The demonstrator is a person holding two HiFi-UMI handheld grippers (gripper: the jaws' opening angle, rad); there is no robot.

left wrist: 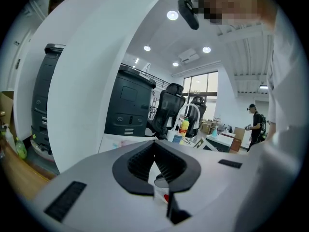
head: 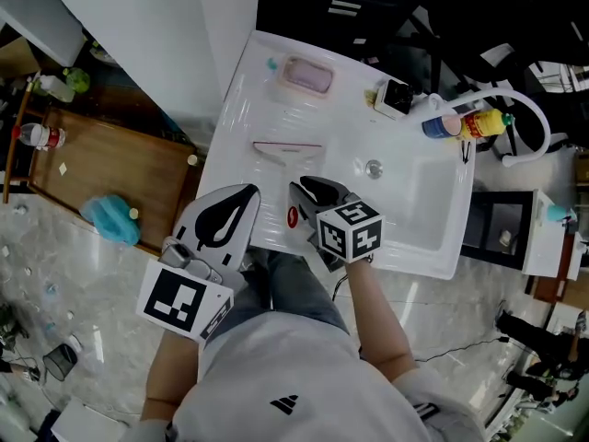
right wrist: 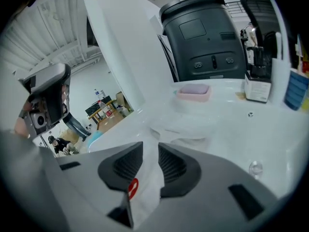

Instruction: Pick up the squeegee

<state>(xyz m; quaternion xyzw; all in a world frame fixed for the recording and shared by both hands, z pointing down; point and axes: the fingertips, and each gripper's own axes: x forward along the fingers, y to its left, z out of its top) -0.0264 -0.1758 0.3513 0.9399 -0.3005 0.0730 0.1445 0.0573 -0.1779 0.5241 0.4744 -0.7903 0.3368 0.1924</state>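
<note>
Head view, I see the pale translucent plastic squeegee [head: 287, 151] flat on the white ceramic sink's [head: 235, 109] deck, just ahead of my right gripper [head: 308, 191], left gripper [head: 245, 196] alongside, left gripper view, jaws pinched together, empty, right gripper view, jaws parted, nothing between, squeegee beyond them.

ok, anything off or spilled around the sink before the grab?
Nothing stands out. The squeegee lies flat on the sink deck with nothing spilled around it, and the yellow bottle stands upright.

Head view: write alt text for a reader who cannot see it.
The right gripper, jaws apart, points at a clear squeegee lying on a white sink. The left gripper is beside it, and a pink soap dish sits beyond.
</note>
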